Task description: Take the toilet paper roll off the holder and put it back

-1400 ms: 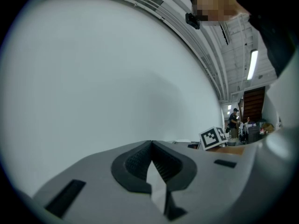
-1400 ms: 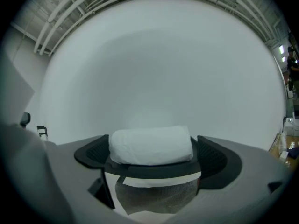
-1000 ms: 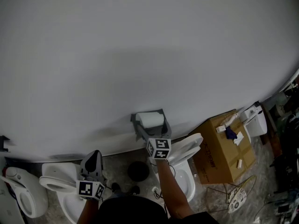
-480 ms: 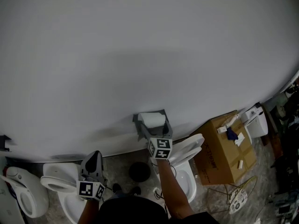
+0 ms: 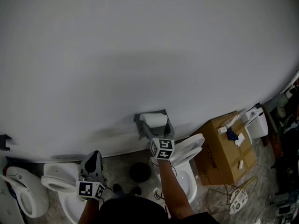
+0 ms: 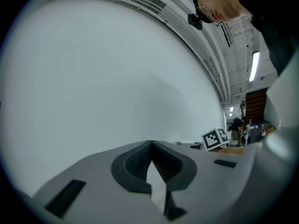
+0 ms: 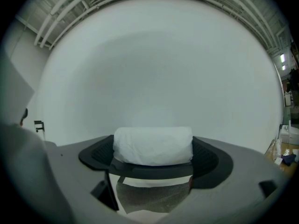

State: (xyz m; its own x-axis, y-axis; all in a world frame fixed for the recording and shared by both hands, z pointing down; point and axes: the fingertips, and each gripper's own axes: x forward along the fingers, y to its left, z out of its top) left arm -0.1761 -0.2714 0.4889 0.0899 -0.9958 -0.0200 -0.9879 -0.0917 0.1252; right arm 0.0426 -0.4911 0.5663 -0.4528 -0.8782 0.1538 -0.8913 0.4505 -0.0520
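Gripping the toilet paper roll (image 5: 155,120) by its ends on the wall holder (image 5: 138,120) at 12 o'clock, right hand-held gripper (image 7: 153,153) jaws have just been closing; roll's light, soft, crushable, so squeeze gently; left hand-held gripper (image 6: 150,160) closed, empty.

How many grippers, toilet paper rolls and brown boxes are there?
Grippers: 2 (left gripper, right gripper)
Toilet paper roll: 1
Cardboard box: 1
Total: 4
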